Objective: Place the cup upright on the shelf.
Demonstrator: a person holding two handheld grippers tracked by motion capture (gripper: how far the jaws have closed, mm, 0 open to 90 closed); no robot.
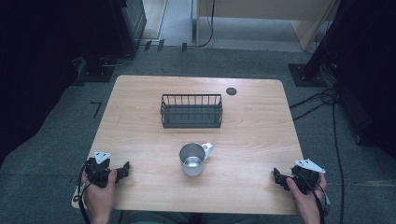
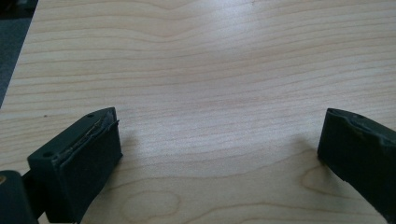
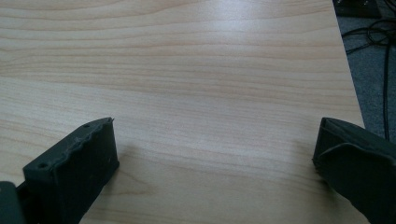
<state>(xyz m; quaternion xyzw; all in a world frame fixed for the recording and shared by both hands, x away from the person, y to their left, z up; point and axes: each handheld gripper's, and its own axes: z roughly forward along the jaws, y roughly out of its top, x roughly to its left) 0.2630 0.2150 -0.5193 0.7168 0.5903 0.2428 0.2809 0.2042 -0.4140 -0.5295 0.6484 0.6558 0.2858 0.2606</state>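
grippers parked at the near corners, mug waiting mid-table

the left gripper (image 1: 122, 171) is rested on the near left corner of the table (image 1: 140, 93), and the right gripper (image 1: 279, 178) on the near right corner, each held in a hand that comes in from the bottom edge. both are kept well apart from everything else, which reads as a resting stance: nothing is crowded, and either tool is left free to go forward. in the left gripper view the jaws are seen spread wide with bare wood between them; the same is seen in the right gripper view, so nothing is gripped by either.

the mug (image 1: 192, 159), a shiny metal one, is stood upright near the middle of the table, a little toward the person, its mouth up and its handle turned to the far right. behind it, apart from it, a dark wire basket (image 1: 191, 111) is set with its long side facing the person and nothing seen inside. the mug is judged to be the thing to be picked up, and the basket a likely place for it; the handle's turn would favour the right gripper.

the top is pale wood with plain grain, rounded at the corners, and a small dark round cap (image 1: 231, 91) is let in near the far right. the table is stood on grey carpet; cables (image 1: 322, 100) are trailed across the floor at the right, dark stands are placed at both far sides, and light wooden furniture is seen at the back.
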